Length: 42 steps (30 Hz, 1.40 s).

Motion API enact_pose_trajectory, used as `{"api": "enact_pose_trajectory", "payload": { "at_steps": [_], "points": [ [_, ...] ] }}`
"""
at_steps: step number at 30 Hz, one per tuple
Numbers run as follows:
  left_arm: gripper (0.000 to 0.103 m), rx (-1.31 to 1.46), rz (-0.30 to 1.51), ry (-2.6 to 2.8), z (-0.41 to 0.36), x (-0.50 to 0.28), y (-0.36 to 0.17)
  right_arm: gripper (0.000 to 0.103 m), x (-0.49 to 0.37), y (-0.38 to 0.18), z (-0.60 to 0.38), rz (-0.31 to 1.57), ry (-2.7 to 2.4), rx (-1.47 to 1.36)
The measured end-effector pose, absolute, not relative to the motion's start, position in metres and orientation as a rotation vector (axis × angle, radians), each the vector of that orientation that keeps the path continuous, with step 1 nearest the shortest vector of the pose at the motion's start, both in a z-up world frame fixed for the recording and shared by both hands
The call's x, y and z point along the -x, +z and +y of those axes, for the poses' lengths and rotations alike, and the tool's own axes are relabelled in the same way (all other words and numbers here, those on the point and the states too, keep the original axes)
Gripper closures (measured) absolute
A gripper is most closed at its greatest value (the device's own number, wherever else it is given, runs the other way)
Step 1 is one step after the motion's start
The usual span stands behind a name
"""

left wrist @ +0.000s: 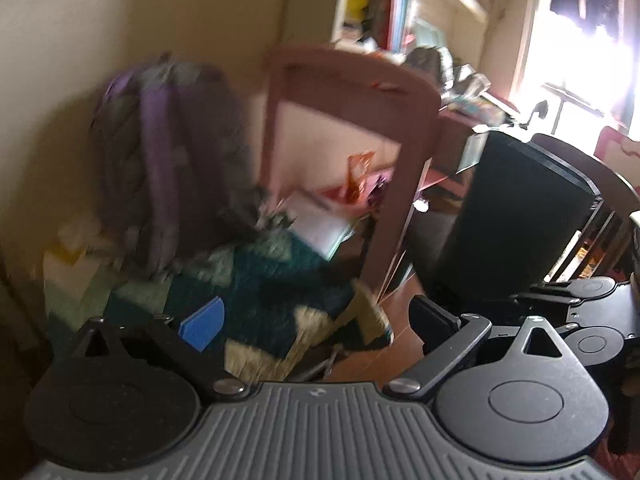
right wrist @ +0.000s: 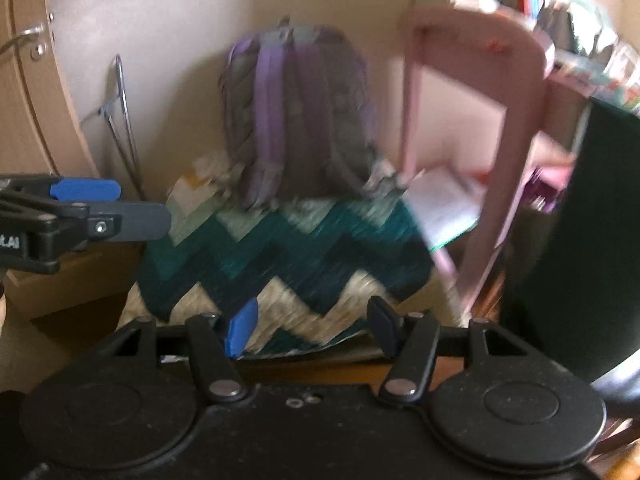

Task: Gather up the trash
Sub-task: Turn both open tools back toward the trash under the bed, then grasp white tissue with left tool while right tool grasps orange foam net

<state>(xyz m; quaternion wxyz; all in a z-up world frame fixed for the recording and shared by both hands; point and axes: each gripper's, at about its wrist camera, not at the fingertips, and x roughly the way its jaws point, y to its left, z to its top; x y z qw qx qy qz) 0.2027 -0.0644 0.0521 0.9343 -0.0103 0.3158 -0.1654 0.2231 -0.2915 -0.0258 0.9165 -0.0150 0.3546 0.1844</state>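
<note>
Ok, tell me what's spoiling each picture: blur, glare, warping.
Left wrist view: window blown out white at upper right, backpack and pink chair smeared by motion blur. Right wrist view: no glare, same smear on the zigzag blanket, fisheye bends the door at left.

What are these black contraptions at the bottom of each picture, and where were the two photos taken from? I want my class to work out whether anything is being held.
They are hand-held two-finger grippers, one in each of a person's hands, each with a camera looking forward along its fingers. One picture looks out over the left gripper, the other over the right gripper. Both stand open with nothing between their fingers. Ahead, though blurred, a purple and grey backpack leans against the wall behind a zigzag teal and cream blanket. Beside them stand a pink chair and a dark bin. Orange wrappers lie behind the chair.
</note>
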Motion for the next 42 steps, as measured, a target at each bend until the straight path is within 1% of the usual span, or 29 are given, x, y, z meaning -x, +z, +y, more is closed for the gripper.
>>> {"api": "enact_pose_trajectory", "payload": {
  "at_steps": [3,7,14,20,28,32,36,39,42],
  "points": [
    [0.002,0.024,0.662,-0.32,-0.035,-0.204,0.02,0.043,-0.237,-0.062,-0.267,0.813,0.386,0.002],
    [0.001,-0.038,0.673,-0.291,-0.009,-0.205,-0.027,0.043,-0.255,-0.114,-0.239,0.914,0.378,-0.008],
    [0.001,-0.192,0.866,-0.366,0.013,-0.218,-0.135,0.043,-0.286,-0.217,-0.211,1.102,0.312,-0.072],
    [0.001,-0.34,1.002,-0.506,0.007,-0.221,-0.225,0.043,-0.313,-0.302,-0.192,1.253,0.318,-0.042],
    [0.001,-0.489,1.129,-0.695,-0.012,-0.203,-0.338,0.043,-0.339,-0.403,-0.175,1.452,0.322,-0.051],
    [0.001,-0.463,1.228,-0.761,-0.019,-0.195,-0.39,0.043,-0.348,-0.452,-0.165,1.553,0.305,0.001],
    [0.001,-0.416,1.333,-0.752,-0.026,-0.194,-0.44,0.043,-0.354,-0.496,-0.165,1.62,0.273,-0.021],
    [0.001,-0.381,1.402,-0.733,-0.03,-0.191,-0.477,0.043,-0.358,-0.521,-0.158,1.639,0.289,-0.022],
    [0.001,-0.382,1.43,-0.738,-0.034,-0.189,-0.502,0.043,-0.36,-0.539,-0.148,1.625,0.338,0.055]
  ]
}}
